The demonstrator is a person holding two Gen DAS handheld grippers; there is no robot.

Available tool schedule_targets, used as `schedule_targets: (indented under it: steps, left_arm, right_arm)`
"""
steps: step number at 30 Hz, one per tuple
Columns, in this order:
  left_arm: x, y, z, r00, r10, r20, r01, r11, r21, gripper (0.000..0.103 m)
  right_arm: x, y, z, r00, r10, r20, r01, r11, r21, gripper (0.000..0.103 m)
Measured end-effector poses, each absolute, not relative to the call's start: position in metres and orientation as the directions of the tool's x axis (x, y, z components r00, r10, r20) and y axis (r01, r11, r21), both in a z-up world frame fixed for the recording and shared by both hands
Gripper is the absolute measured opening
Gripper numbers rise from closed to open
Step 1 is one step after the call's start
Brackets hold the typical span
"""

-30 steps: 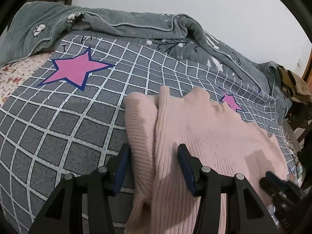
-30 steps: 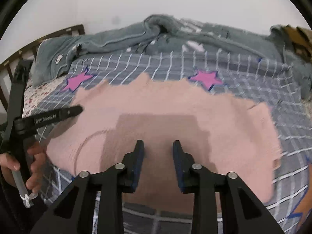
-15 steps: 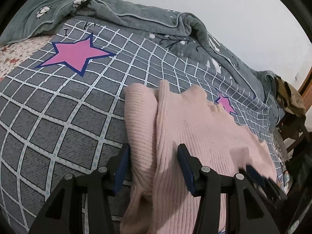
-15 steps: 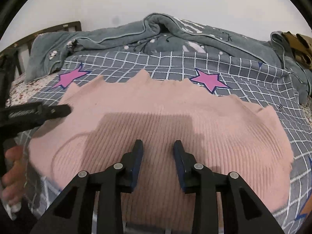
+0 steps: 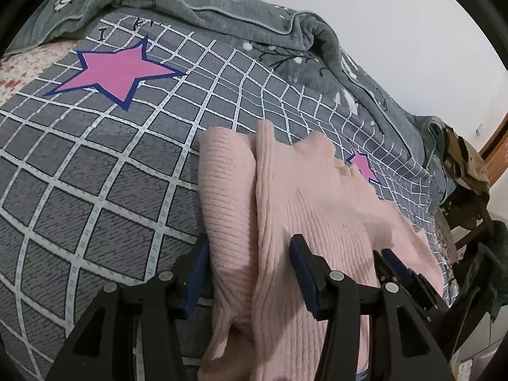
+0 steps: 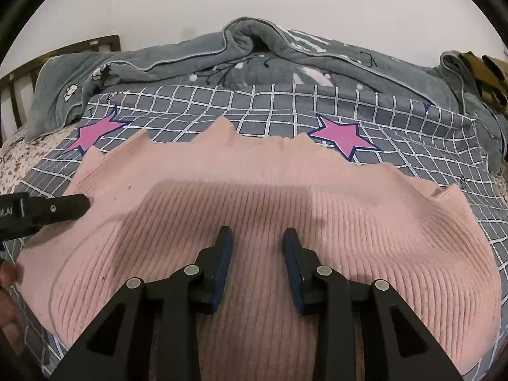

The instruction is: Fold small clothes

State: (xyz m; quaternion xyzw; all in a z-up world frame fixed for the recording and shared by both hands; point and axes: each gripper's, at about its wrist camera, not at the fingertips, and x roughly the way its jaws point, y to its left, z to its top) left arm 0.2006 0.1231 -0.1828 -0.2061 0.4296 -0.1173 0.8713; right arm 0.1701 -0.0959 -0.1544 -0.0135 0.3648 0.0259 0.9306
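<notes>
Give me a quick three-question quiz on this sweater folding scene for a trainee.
1. True or false: the pink sweater lies on a grey checked cover with pink stars.
2. Which sits behind the cover: A) a grey quilt, B) a cardboard box?
3. What is between the left gripper fingers?

Key: 1 true. 2 A. 3 A folded edge of the sweater.

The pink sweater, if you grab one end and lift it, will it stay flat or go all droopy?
Probably droopy: the pink sweater is soft ribbed knit, already rumpled along its far edge. Its folded-in side bunches loosely, so it would likely sag and unfold. Likely not slippery on the checked blanket.
</notes>
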Motion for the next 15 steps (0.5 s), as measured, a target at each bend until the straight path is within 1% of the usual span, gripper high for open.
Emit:
schedule_targets:
  steps: [6,10,12,15]
  left_arm:
    - [0.208,0.120,-0.184,0.597,-0.387,-0.702,0.025,0.884,-0.466,0.052]
    - [0.209,0.120,-0.184,0.598,-0.392,-0.699,0.023,0.880,-0.474,0.054]
    - [0.209,0.121,-0.183,0.600,-0.407,-0.688,0.016,0.867,-0.498,0.059]
    - [0.210,0.121,-0.184,0.604,-0.409,-0.684,0.005,0.860,-0.510,0.060]
  right_arm:
    - [0.159,-0.101,-0.137,0.699,0.041,-0.714,-0.032,0.999,0.026,0.033]
    - [0.130,-0.106,-0.129,0.721,0.098,-0.686,-0.061,0.995,0.077,0.033]
    - [0.124,-0.099,-0.137,0.730,0.060,-0.681,-0.065,0.998,0.017,0.034]
    - [0.121,-0.086,-0.148,0.769,-0.012,-0.639,-0.048,0.996,-0.078,0.036]
